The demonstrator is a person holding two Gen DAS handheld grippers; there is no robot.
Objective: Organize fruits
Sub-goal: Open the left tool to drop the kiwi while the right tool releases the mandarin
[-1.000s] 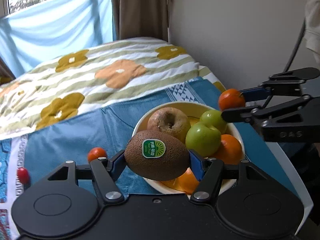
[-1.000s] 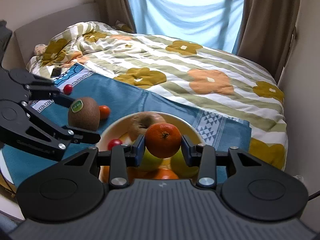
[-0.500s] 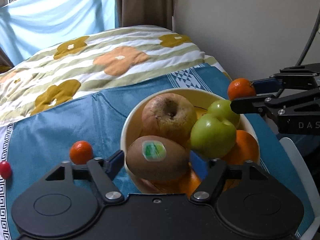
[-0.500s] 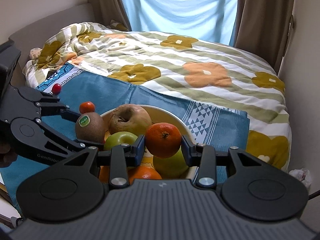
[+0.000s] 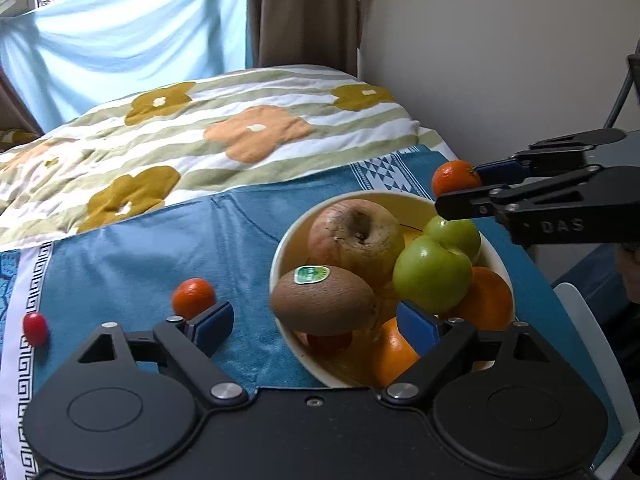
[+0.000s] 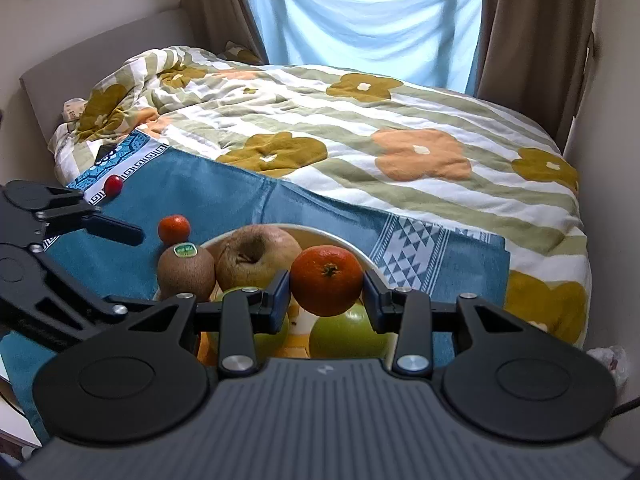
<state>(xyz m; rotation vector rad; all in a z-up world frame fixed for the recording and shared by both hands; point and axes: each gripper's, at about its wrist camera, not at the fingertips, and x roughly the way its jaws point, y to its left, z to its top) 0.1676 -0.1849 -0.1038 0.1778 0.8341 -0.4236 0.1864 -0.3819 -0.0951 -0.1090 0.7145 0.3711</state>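
A cream bowl [image 5: 280, 248] on a blue cloth holds a brown apple [image 5: 354, 234], two green apples [image 5: 432, 274], oranges [image 5: 490, 300] and a kiwi [image 5: 322, 300] with a green sticker, resting at the bowl's near left rim. My left gripper [image 5: 316, 326] is open, its blue pads apart on either side of the kiwi and not touching it. My right gripper [image 6: 326, 294] is shut on a small mandarin [image 6: 326, 280] and holds it above the bowl's [image 6: 340, 240] far right side. The mandarin also shows in the left wrist view [image 5: 454, 178].
A loose mandarin [image 5: 193, 298] and a red cherry tomato [image 5: 35, 328] lie on the blue cloth [image 5: 120, 256] left of the bowl. A flowered quilt [image 6: 360, 128] covers the bed behind. A wall stands close on the right.
My left gripper has opened and let go of the kiwi, which now rests in the bowl. My right gripper still holds the mandarin above the bowl.
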